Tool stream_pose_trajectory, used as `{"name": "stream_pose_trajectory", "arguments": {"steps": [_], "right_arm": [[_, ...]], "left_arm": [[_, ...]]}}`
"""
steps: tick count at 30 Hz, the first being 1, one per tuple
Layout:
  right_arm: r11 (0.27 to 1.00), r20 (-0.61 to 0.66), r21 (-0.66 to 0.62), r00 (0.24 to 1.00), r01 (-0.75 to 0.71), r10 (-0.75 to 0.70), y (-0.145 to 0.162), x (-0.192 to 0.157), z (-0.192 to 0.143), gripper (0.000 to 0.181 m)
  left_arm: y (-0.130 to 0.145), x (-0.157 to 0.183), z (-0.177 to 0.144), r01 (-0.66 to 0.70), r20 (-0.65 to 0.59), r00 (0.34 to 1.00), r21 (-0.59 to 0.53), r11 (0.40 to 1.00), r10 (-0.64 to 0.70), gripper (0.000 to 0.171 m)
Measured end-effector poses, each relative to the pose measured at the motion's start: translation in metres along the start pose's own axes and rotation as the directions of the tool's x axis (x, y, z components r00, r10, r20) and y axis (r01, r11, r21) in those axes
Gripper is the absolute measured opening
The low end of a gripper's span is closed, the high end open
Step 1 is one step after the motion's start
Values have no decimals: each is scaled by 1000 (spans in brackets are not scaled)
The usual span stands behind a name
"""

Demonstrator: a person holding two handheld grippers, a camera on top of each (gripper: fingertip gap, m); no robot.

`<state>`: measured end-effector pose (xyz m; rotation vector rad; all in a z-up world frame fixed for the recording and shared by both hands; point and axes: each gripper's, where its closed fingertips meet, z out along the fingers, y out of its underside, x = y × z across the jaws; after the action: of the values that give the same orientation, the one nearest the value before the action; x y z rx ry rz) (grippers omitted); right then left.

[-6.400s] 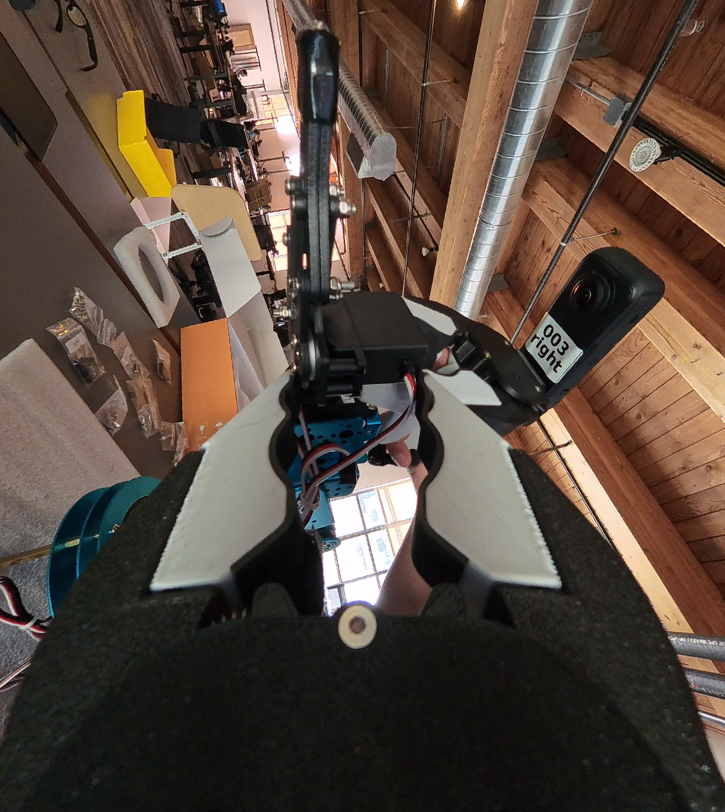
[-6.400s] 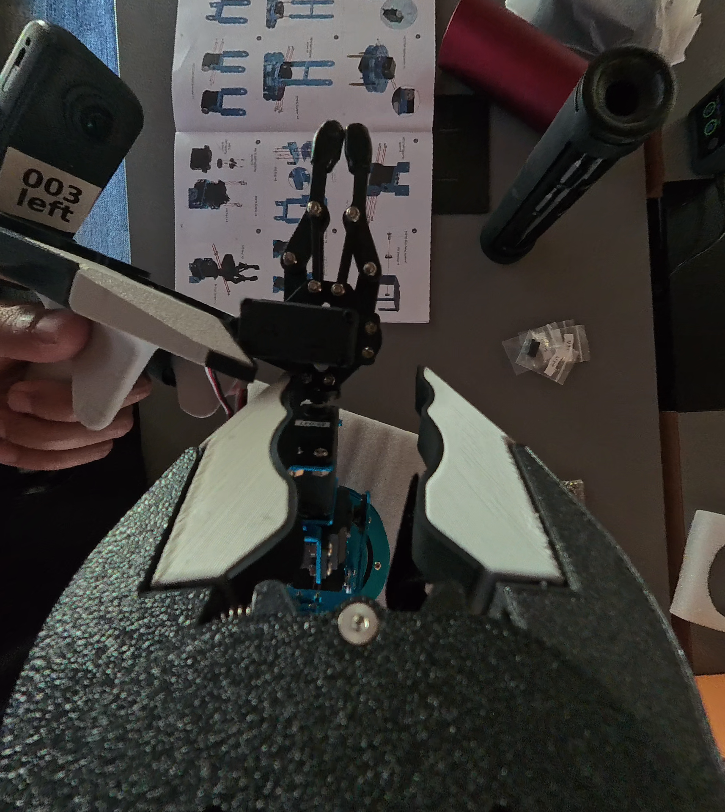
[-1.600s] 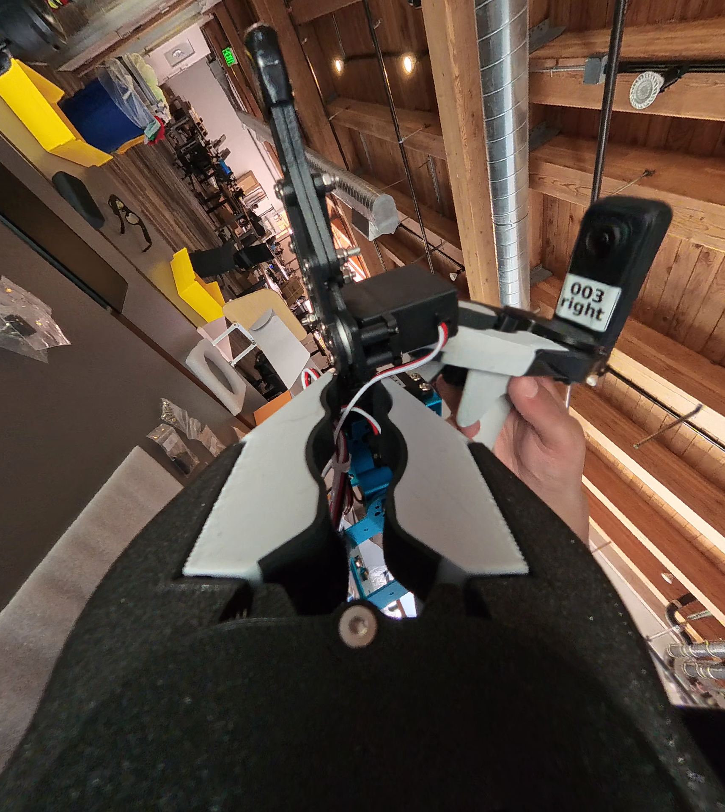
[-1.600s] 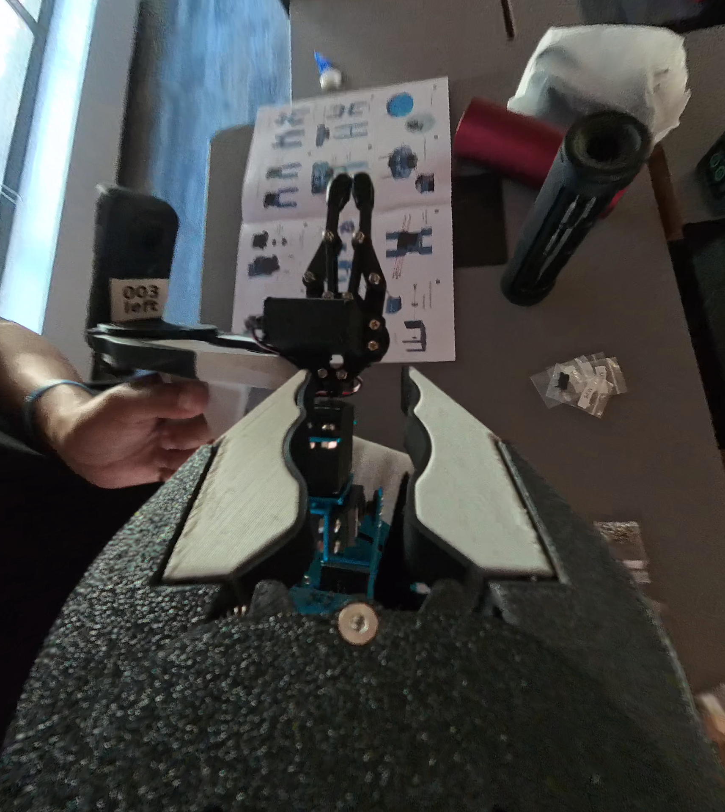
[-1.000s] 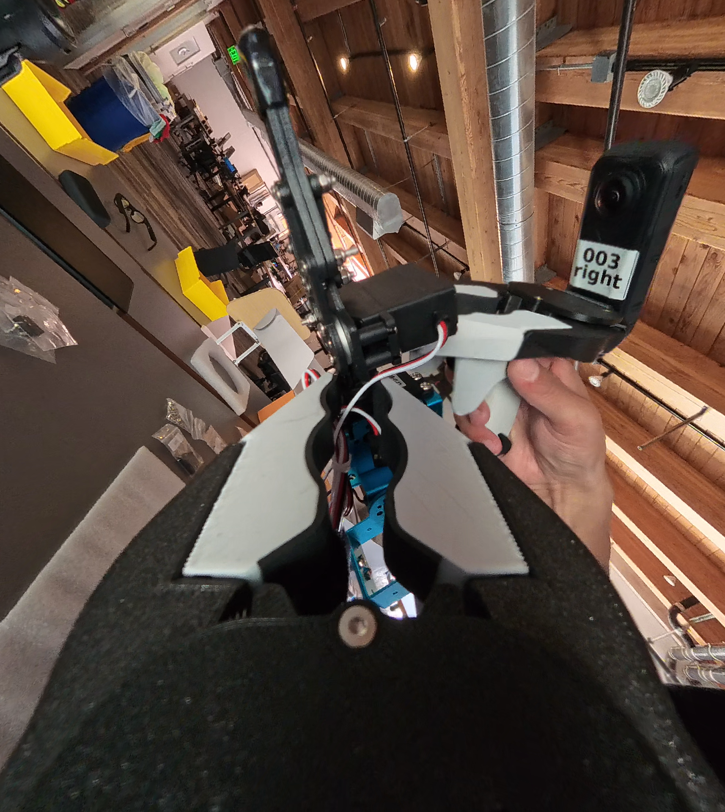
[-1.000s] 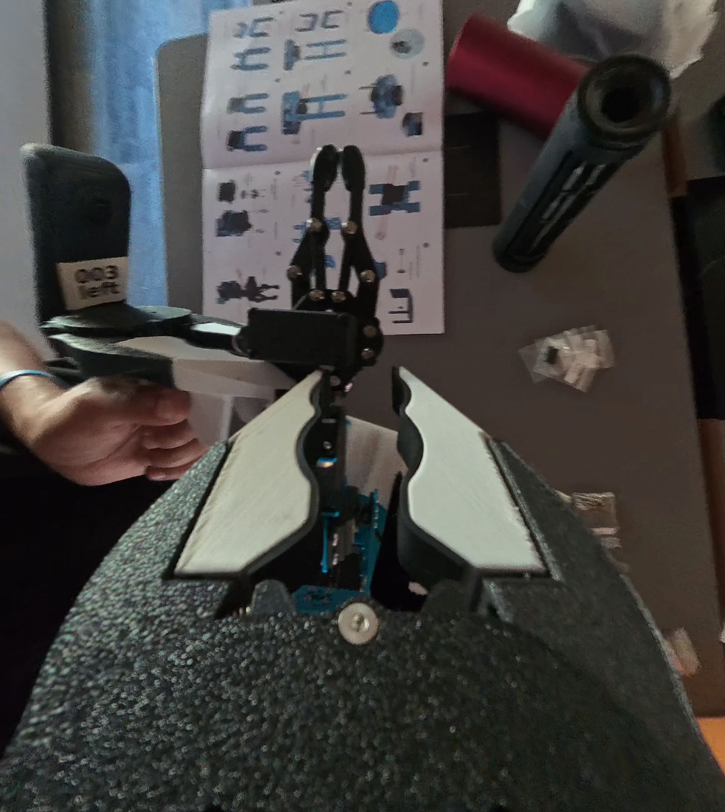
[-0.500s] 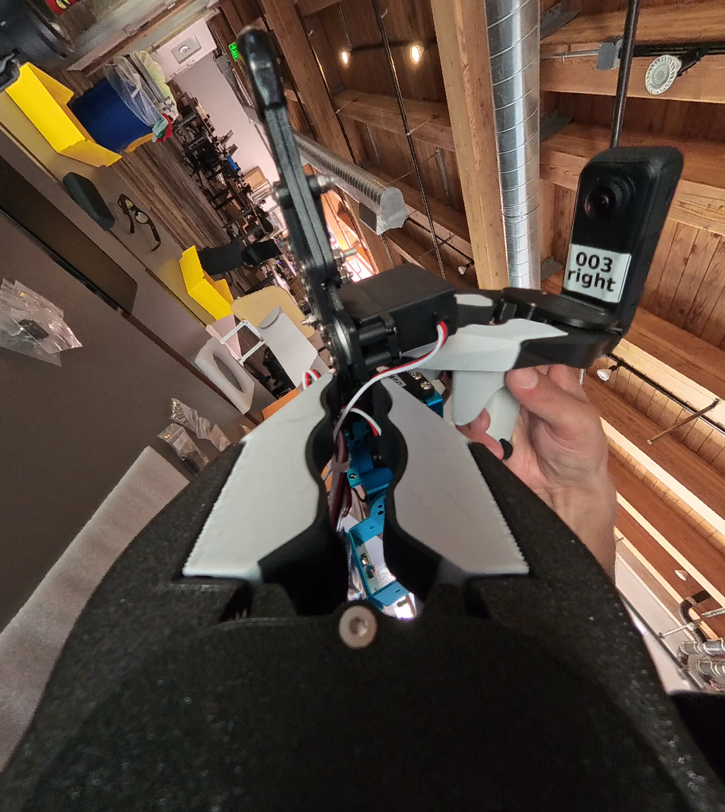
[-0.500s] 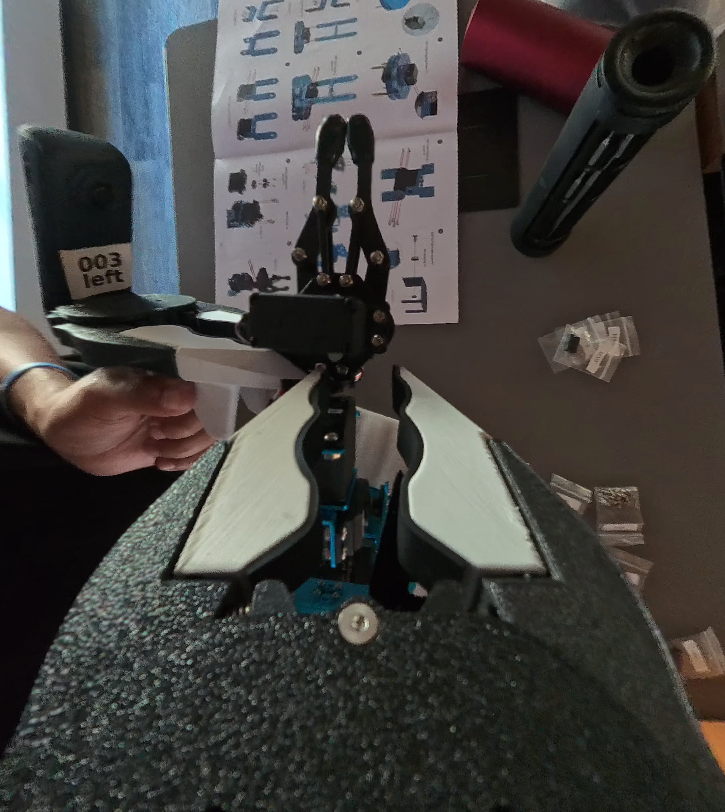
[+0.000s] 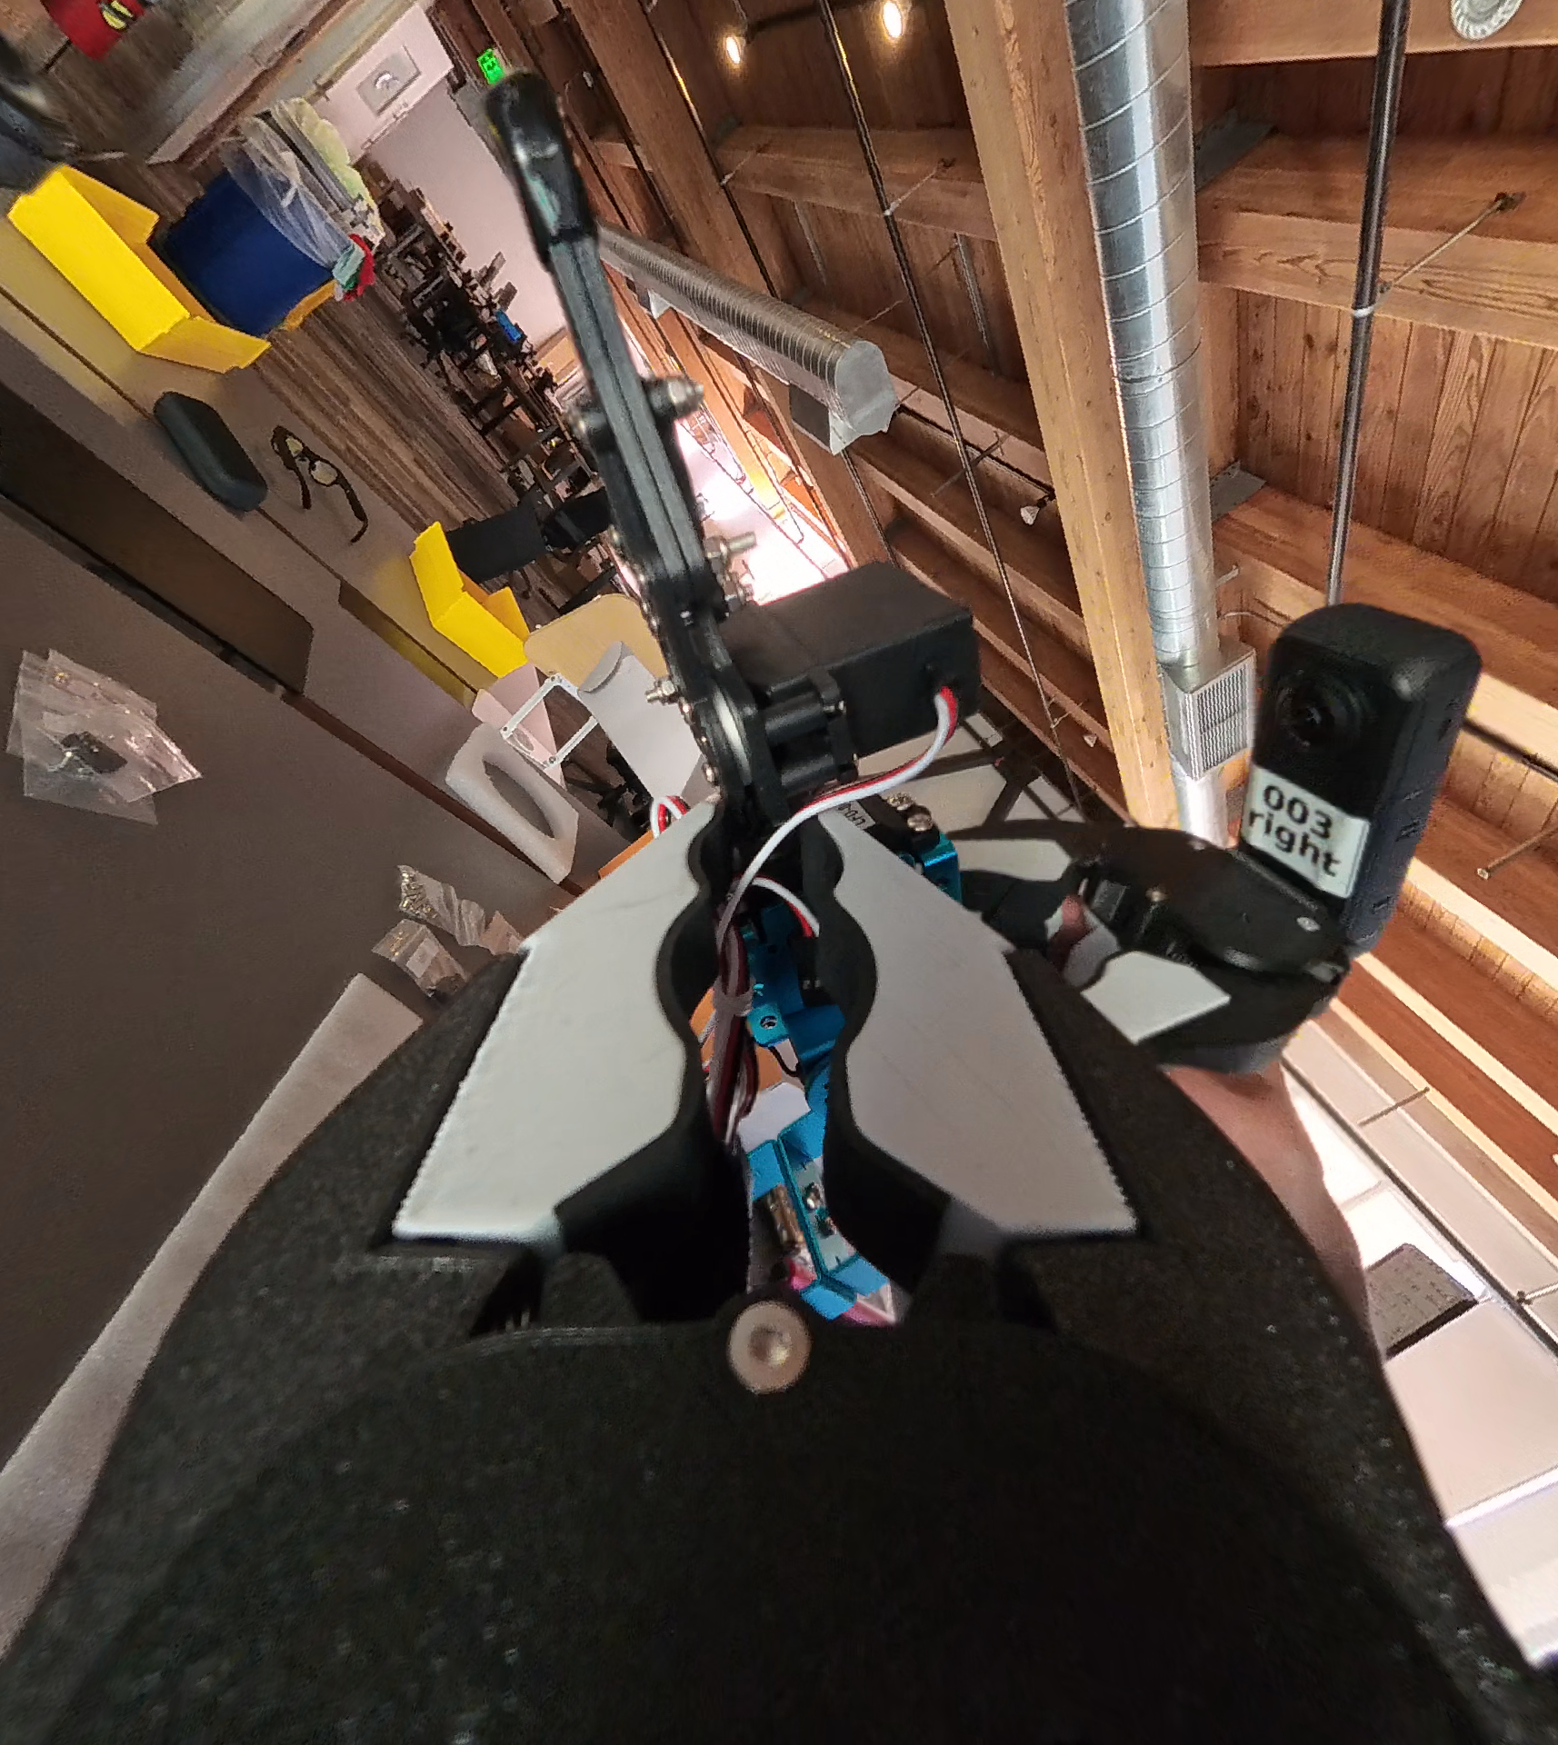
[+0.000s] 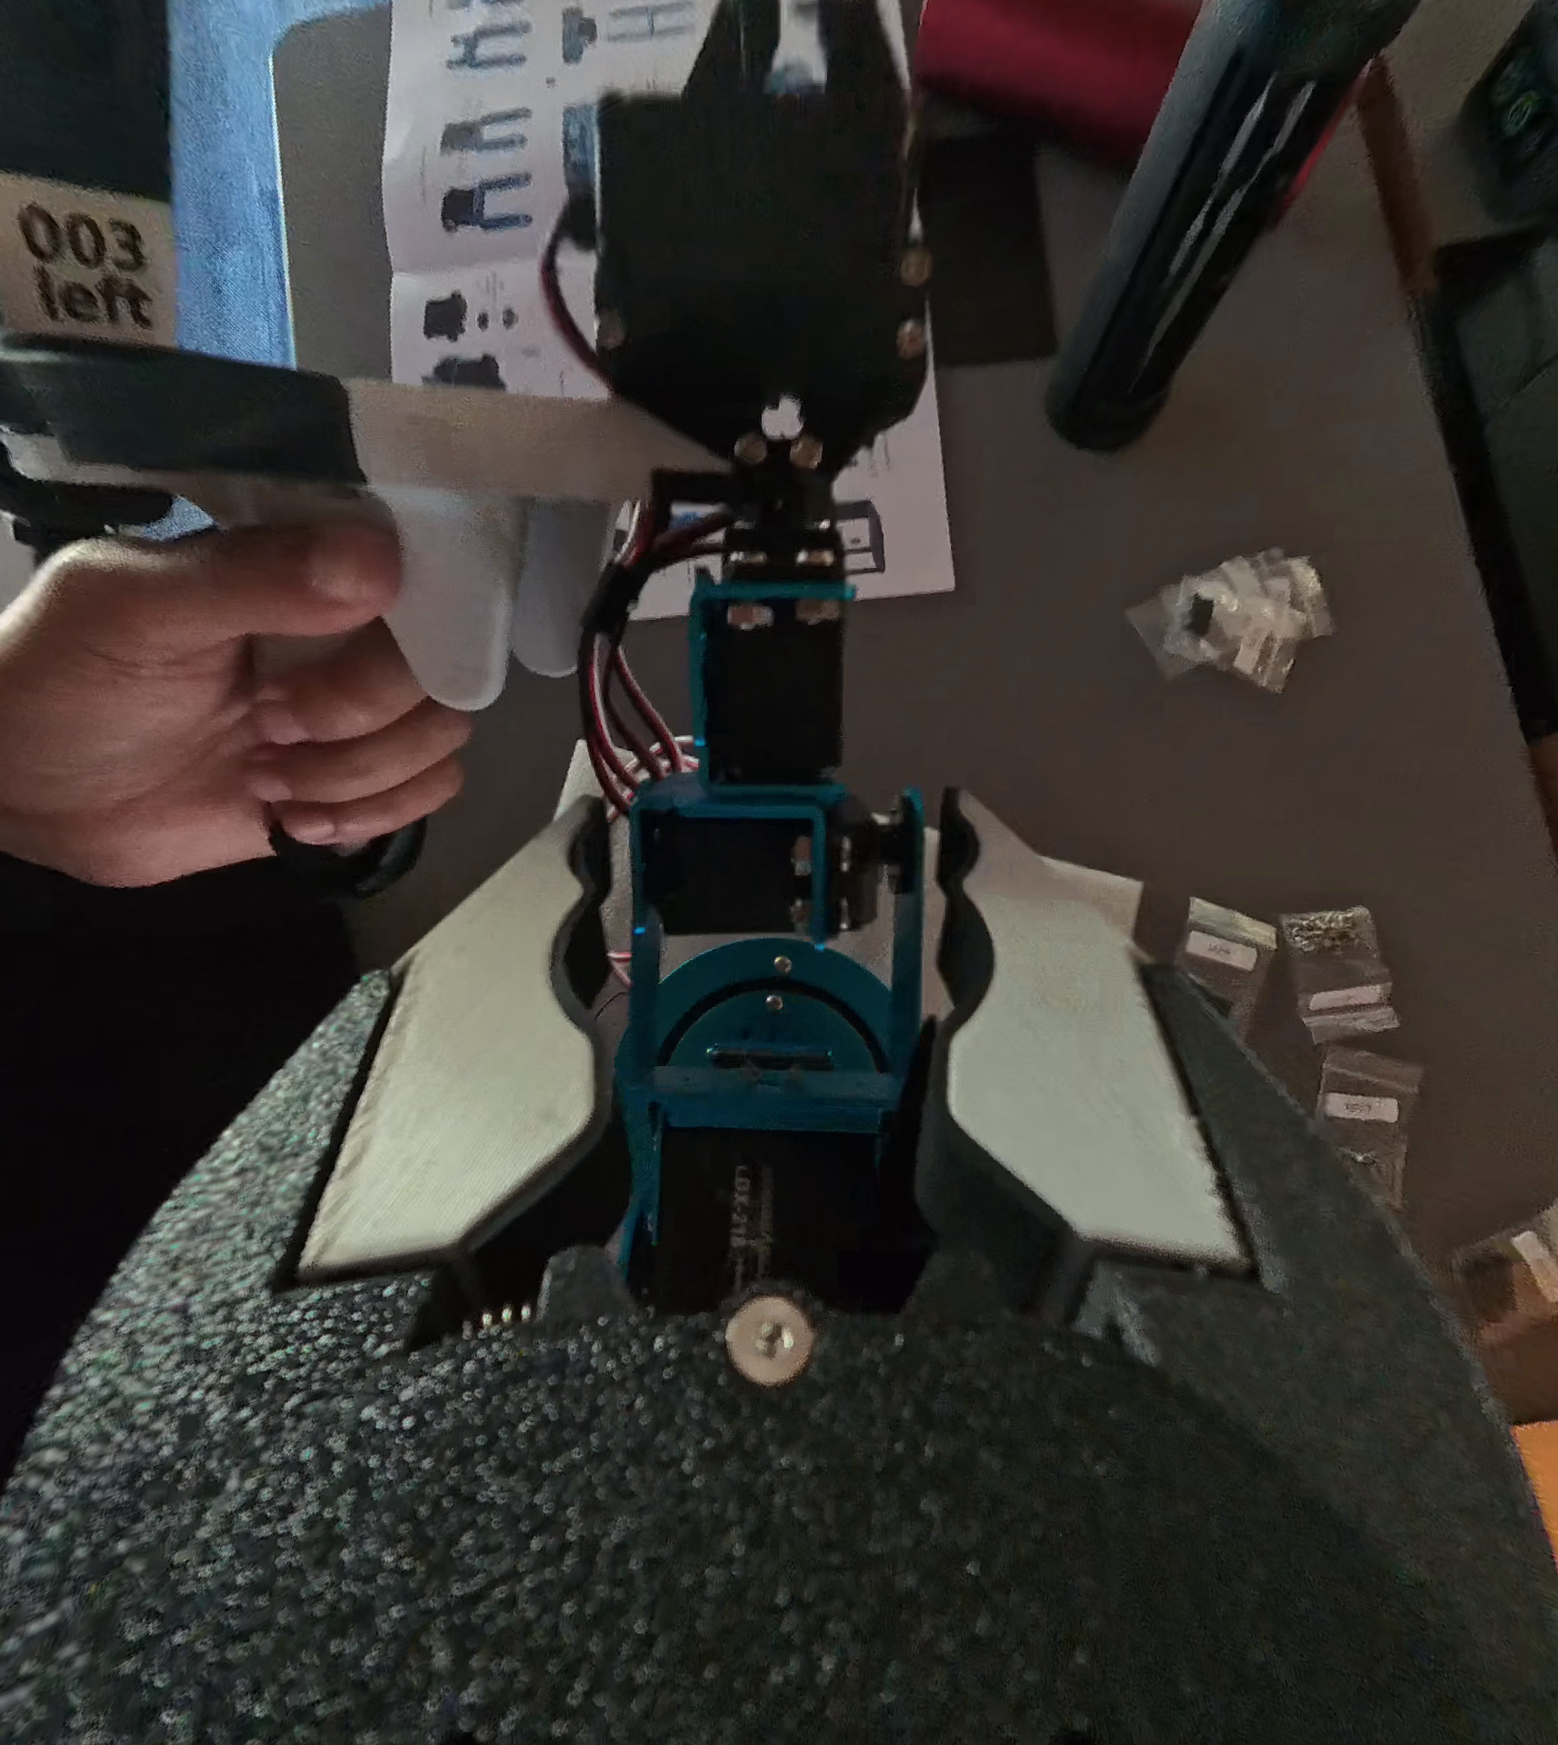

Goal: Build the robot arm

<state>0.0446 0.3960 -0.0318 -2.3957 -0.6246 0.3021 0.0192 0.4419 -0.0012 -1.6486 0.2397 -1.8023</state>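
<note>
A small toy robot arm with a black claw (image 9: pixel 624 425), a black servo (image 9: pixel 851 680) and blue brackets (image 10: pixel 756 1086) is held up off the grey table. My left gripper (image 9: pixel 766 840) is shut on the arm's thin neck just below the claw servo; its finger (image 10: pixel 492 444) reaches that joint from the left in the right wrist view. My right gripper (image 10: pixel 770 817) is open, its jaws on either side of a blue bracket lower on the arm. I cannot tell if they touch it. Its camera body (image 9: pixel 1361 755) shows to the right in the left wrist view.
On the table lie an illustrated sheet (image 10: pixel 473 189), a dark ribbed cylinder (image 10: pixel 1200 236), a red cylinder (image 10: pixel 1040 85) and small bags of parts (image 10: pixel 1238 614) (image 9: pixel 86 746). A grey foam mat (image 9: pixel 190 1180) lies below. A person's hand (image 10: pixel 190 699) holds the left gripper's handle. The dark ribbed cylinder (image 10: pixel 1200 236) is about 25 cm from both grippers' fingertips.
My right gripper has opened wide and moved down from the arm's neck to the blue bracket. My left gripper has stayed shut on the neck.
</note>
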Motion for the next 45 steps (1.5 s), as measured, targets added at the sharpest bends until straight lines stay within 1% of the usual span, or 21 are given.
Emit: {"name": "stream_pose_trajectory", "arguments": {"steps": [1,4,9,11,14,17,20,22,25,27,29,30,31,33,35,36,38,40,41,42,45], "right_arm": [[1000,-20,1,1000,5,-4,2,1,3,65],[999,-57,42,998,18,-16,2,1,1,64],[996,-56,92,998,21,-15,3,-3,-2,64],[994,-58,104,998,26,-20,2,-3,-2,64],[990,-55,143,998,22,-14,1,-3,-3,63],[971,-71,233,997,46,-30,-2,-2,-9,63],[912,-54,409,999,25,-3,-9,-5,-42,72],[849,-44,528,999,13,12,-6,-6,-69,68],[756,-69,654,995,-9,72,20,-1,-95,59],[675,-63,737,991,-35,120,44,1,-105,54],[575,-40,817,989,-51,145,65,0,-108,48],[542,-16,837,987,-75,162,73,2,-106,48],[532,15,840,985,-105,170,79,4,-103,54],[547,16,832,989,-96,149,80,9,-103,52],[566,9,822,996,-59,90,67,12,-113,52],[588,13,807,998,-50,67,58,14,-116,51],[671,15,742,1000,-18,10,41,15,-111,58],[736,4,675,997,50,-71,26,11,-102,59],[760,-14,642,992,104,-124,20,6,-97,63],[778,-37,607,983,164,-178,15,1,-92,59],[797,-97,538,959,276,-267,2,-8,-85,59]], "left_arm": [[0,2,1,-13,-3,1000,-5,1000,13,11],[1,9,2,-77,-3,997,-14,997,77,11],[4,29,5,-244,-16,970,-29,969,244,11],[6,38,7,-335,-23,942,-39,941,334,11],[12,52,11,-496,-34,868,-62,866,495,11],[19,63,16,-593,-46,805,-92,800,591,11],[26,69,19,-688,-53,725,-119,716,687,11],[29,71,19,-711,-60,701,-131,690,711,11],[30,70,17,-757,-55,649,-146,637,759,12],[31,71,16,-776,-61,626,-150,613,777,11],[33,72,18,-788,-56,610,-154,597,791,12],[34,74,20,-789,-62,608,-161,593,792,11],[35,76,21,-791,-68,604,-169,588,794,11],[37,76,22,-803,-70,587,-176,569,806,11],[36,76,22,-810,-73,579,-167,562,812,12],[36,76,21,-819,-77,566,-160,550,821,12],[35,74,20,-830,-76,551,-153,537,831,12],[35,74,19,-830,-84,552,-145,538,830,12],[35,76,18,-837,-92,543,-137,530,835,12],[36,77,18,-847,-98,528,-130,516,843,12],[38,78,19,-874,-90,482,-114,472,872,13]]}}
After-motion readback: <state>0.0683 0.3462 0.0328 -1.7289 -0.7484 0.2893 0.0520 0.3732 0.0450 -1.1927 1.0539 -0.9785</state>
